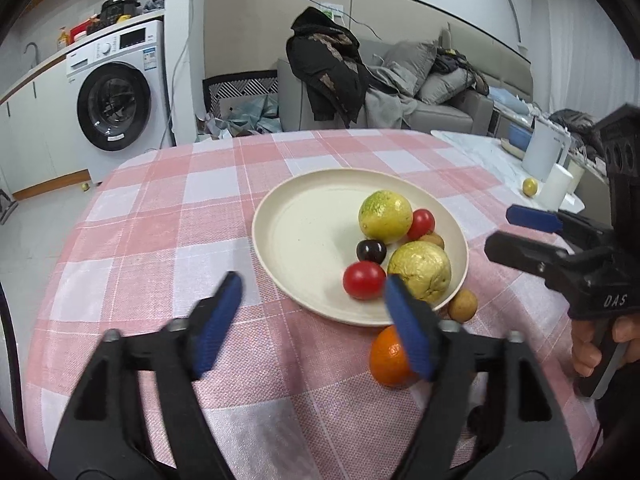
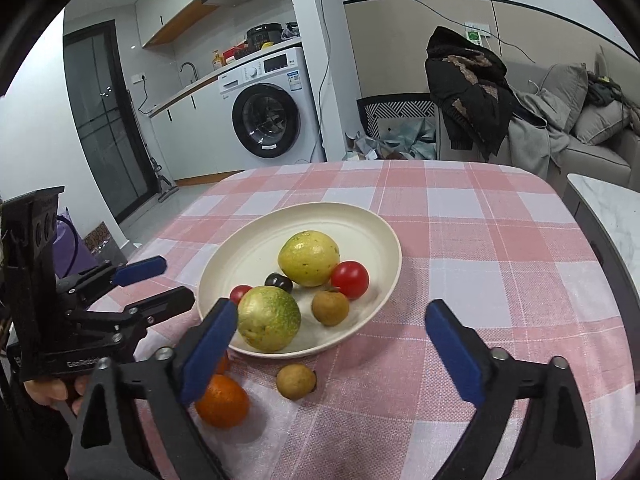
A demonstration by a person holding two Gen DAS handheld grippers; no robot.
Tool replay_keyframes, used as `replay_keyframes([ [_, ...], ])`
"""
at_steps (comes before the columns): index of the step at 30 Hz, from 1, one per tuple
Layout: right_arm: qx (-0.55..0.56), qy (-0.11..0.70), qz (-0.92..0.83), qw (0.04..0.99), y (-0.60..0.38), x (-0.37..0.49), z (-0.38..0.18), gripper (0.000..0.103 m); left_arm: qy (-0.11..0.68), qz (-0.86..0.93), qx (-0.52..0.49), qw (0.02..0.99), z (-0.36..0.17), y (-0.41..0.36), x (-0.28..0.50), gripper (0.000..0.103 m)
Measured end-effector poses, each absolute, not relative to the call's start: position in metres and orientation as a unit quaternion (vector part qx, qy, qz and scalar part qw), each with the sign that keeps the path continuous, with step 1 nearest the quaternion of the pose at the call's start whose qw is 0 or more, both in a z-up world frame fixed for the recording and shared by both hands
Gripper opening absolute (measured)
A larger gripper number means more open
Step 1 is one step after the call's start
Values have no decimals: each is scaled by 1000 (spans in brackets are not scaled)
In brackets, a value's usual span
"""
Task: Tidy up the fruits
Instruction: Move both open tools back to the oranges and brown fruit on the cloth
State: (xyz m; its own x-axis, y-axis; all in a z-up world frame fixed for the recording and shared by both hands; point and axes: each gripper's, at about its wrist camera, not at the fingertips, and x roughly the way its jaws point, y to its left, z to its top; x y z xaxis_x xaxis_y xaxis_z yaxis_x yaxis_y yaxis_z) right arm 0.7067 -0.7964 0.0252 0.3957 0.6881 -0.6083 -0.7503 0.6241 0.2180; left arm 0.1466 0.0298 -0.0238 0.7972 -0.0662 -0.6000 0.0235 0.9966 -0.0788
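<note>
— Left tongs?

— Wide open, blue pads well apart, nothing gripped. At the bottom of the left wrist view, tips just over the near rim of the plate. Right pad in front of the orange; touching or not, cannot tell.

— Right tongs?

— Spread wide too, and empty. Low in the right wrist view, one pad at each lower corner of the plate. Left pad overlapping the edge of the near yellow-green fruit, with no squeeze to be seen.

— Held how?

— By a hand on the handle, at the right edge of the left wrist view.

— Fruit in the plate?

— Crowded toward the near side, in the middle of the right wrist view. Far yellow-green fruit behind the near one. Larger red tomato to the right, touching the far fruit. Smaller red tomato at the left, half hidden behind the near fruit. Dark round fruit between the two yellow-green ones. Brown fruit in the plate just right of the near one.

— Anything outside it?

— Loose brown fruit on the checked cloth, just below the plate's near rim. Orange further to the lower left, also on the cloth, partly behind a pad.

— Tabletop?

— Covered by the pink and white cloth, plate near its middle.

— Background?

— Washing machine at upper centre, grey sofa at upper right.
</note>
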Motion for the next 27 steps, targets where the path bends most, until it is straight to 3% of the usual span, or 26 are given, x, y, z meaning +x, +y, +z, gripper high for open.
replay_keyframes([
  [5,-62,333,428,838,-797,700,25,103,314,-21,-36,949,-21,31,132,91],
  [7,-71,334,429,836,-796,697,22,103,312,-20,-33,949,-22,30,125,102],
  [27,-144,390,423,805,-782,692,-6,103,323,-26,-29,946,-30,25,113,102],
])
